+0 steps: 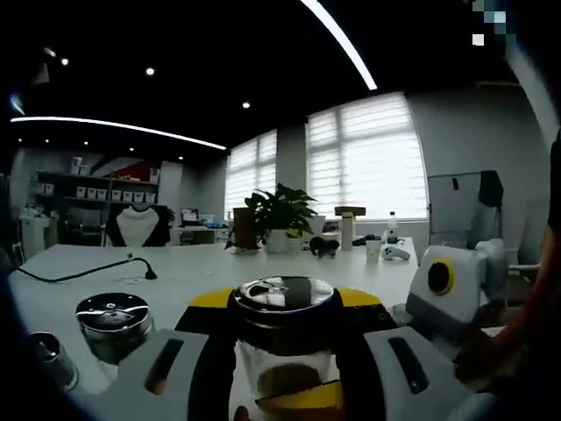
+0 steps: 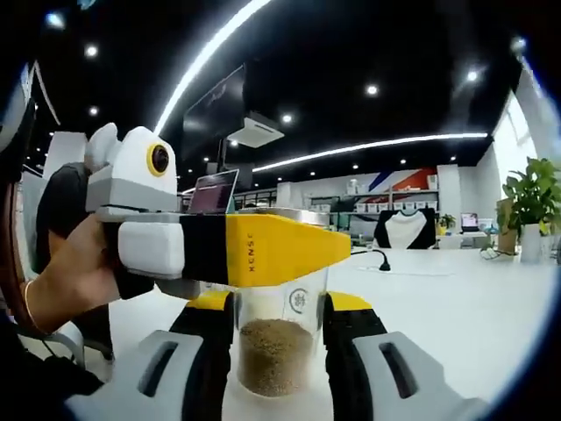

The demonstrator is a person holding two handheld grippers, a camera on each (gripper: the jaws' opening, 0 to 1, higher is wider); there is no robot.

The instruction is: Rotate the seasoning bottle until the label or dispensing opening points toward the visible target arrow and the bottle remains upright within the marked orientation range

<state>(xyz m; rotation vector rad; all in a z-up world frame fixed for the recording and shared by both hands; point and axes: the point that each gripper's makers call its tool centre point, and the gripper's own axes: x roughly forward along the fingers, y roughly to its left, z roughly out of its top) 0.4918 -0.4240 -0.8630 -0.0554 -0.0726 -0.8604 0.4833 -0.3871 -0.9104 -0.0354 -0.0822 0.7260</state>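
I'm clamping right tool [image 2: 279, 338] on seasoning bottle [image 2: 276, 351] body | left tool [image 1: 285, 368] gripping its upper part | bottle standing upright on bench [image 2: 456, 307]

I count two grippers: the left gripper [image 1: 285, 368] and the right gripper [image 2: 279, 346]. I count two seasoning bottles: one [image 1: 282, 346] between the jaws, a second [image 1: 114, 323] at 9 o'clock of it. At 12 o'clock I count one potted plant [image 1: 279, 215], and one black cable [image 1: 79, 274] at 10 o'clock.
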